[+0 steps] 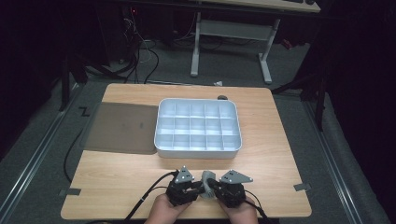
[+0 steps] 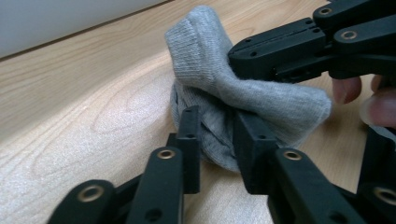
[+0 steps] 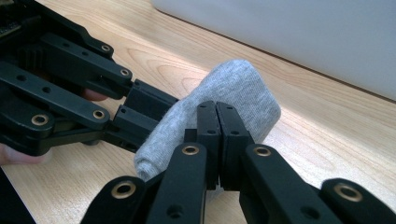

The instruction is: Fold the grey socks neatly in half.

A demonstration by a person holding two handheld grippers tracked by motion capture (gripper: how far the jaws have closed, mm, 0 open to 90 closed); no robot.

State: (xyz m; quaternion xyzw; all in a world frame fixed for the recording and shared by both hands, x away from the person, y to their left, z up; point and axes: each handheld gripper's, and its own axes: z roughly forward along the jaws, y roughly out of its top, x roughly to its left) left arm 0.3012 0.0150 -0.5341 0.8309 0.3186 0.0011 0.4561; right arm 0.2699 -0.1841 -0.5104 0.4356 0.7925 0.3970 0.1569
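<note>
Grey sock (image 1: 206, 179) at near edge of wooden table (image 1: 116, 179), bunched up, caught between both grippers, well short of the white compartment tray (image 1: 161, 140).

Left gripper (image 2: 215, 135): fingers (image 2: 189, 140) partly closed, pinching a fold of sock fabric between them; lower part of the sock bulging out below and to the left of the pinch. Bunched upper end of sock standing up above the fingers, resting against the table surface behind.

Right gripper (image 3: 217, 135): fingers (image 3: 208, 140) pressed almost flush together, only a thin seam visible between them; sock fabric lying against and behind the tips, apparently nipped there, though the exact pinch point hidden by the fingers themselves. In the left gripper view, same gripper entering from upper right, tips buried in the sock's waist.

High view: grippers side by side, nearly touching, sock spanning the short gap between them. Hands (image 1: 166, 212) gripping from bottom edge. Dark mat (image 1: 121, 128) lying left of tray, edges touching. Tray compartments appearing bare.
</note>
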